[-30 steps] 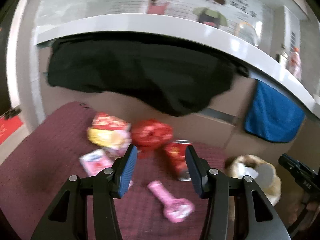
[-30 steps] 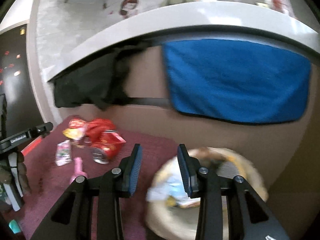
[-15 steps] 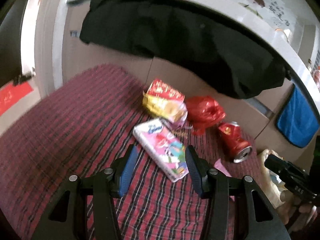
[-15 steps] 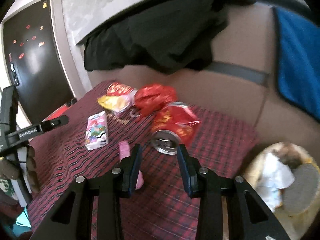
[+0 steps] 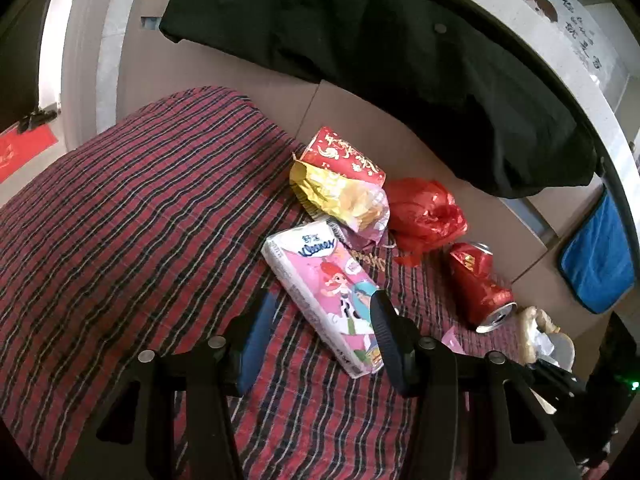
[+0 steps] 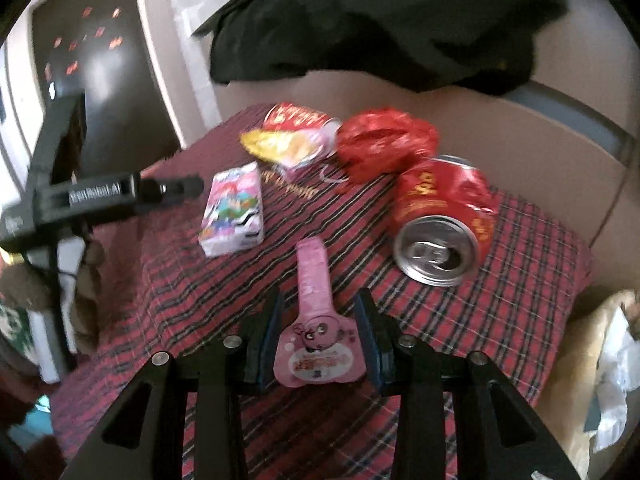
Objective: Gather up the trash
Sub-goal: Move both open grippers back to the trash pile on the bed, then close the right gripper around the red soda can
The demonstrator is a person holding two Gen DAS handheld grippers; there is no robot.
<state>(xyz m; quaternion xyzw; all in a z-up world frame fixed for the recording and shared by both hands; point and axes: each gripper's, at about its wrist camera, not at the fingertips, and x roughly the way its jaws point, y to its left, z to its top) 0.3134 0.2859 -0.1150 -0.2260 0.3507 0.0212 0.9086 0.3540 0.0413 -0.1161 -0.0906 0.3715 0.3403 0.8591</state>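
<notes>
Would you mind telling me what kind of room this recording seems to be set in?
Probably a lived-in home, perhaps by a kitchen counter. A plaid cloth covers a low surface strewn with snack wrappers and a crushed can, while a black garment and a blue towel hang from a white counter edge.

- Red and black plaid with thin pale lines: cloth (image 5: 140,220)
- Pink and white with cartoon figures: tissue pack (image 5: 324,280)
- Red with gold lettering, silver top: can (image 6: 444,216)
- Pink with a cartoon face: pouch (image 6: 316,332)
- Crumpled red: plastic bag (image 5: 424,212)
- Yellow-gold: wrapper (image 5: 340,196)
- Blue: towel (image 5: 596,264)
- Black: hanging garment (image 5: 400,60)
</notes>
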